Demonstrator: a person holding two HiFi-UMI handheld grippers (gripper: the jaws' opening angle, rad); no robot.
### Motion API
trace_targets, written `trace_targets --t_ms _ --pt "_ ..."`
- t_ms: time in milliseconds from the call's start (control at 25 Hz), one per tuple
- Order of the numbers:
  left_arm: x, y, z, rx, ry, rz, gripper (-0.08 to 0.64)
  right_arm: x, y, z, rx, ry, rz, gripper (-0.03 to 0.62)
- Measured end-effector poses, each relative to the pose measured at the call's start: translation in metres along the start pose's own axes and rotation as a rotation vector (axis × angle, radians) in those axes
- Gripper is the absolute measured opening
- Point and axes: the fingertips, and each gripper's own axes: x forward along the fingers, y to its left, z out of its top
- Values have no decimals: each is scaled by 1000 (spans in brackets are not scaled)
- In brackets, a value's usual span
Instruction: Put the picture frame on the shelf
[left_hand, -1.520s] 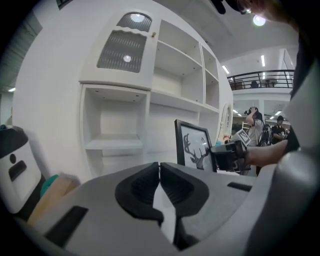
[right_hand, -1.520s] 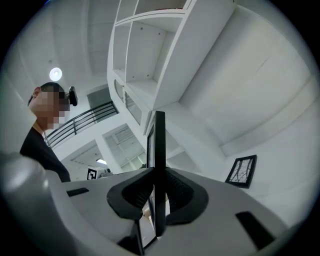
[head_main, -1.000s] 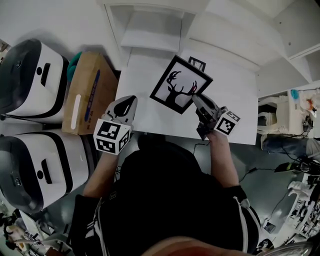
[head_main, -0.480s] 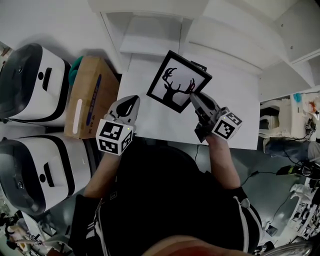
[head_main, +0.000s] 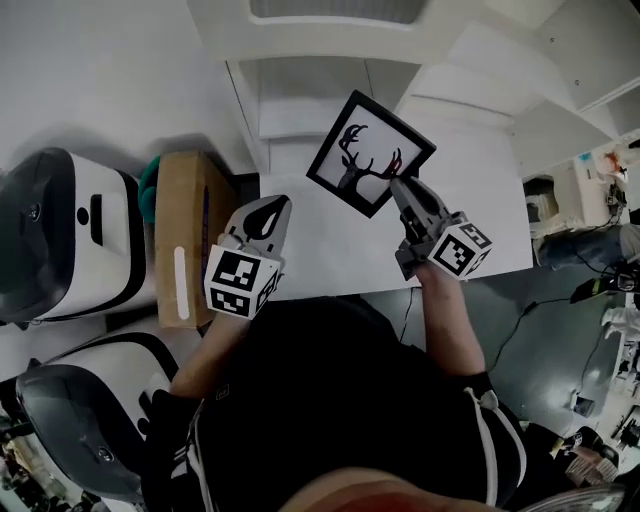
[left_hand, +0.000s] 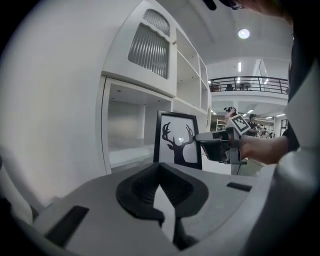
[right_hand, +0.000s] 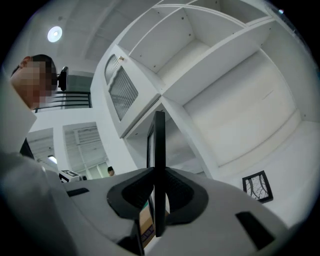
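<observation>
**One frame aloft, shelf just ahead**

The right gripper is clamped on the right edge of the picture frame; its own view shows the frame edge-on between the jaws. The frame is held upright in the upper middle of the head view, apparently off the bench, facing the shelf and its open compartment at top centre. The left gripper, lower left of the frame, has its jaws together on nothing. This looks like the carry step. Next, the frame's bottom edge must be eased into that compartment before release.
</observation>
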Motion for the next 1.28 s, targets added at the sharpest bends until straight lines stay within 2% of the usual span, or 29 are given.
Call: trace_targets --t_ms 200,440,720,960,1080,1280 --pt "-12 30 3 17 -7 -61 6 22 16 4 -2 -61 -97 75" --pt "-11 47 8 10 -18 -91 8 44 22 15 -21 -89 -163 75" --pt "6 37 16 19 -6 -140 6 67 6 42 -48 -173 -244 75" --pt "17 26 25 46 1 -179 6 85 -21 48 -42 -204 -351 75" --pt "21 21 23 66 15 -209 6 91 -31 47 -64 -214 -415 75" --pt "30 16 18 76 34 -244 6 104 -36 53 -106 -232 -471 75"
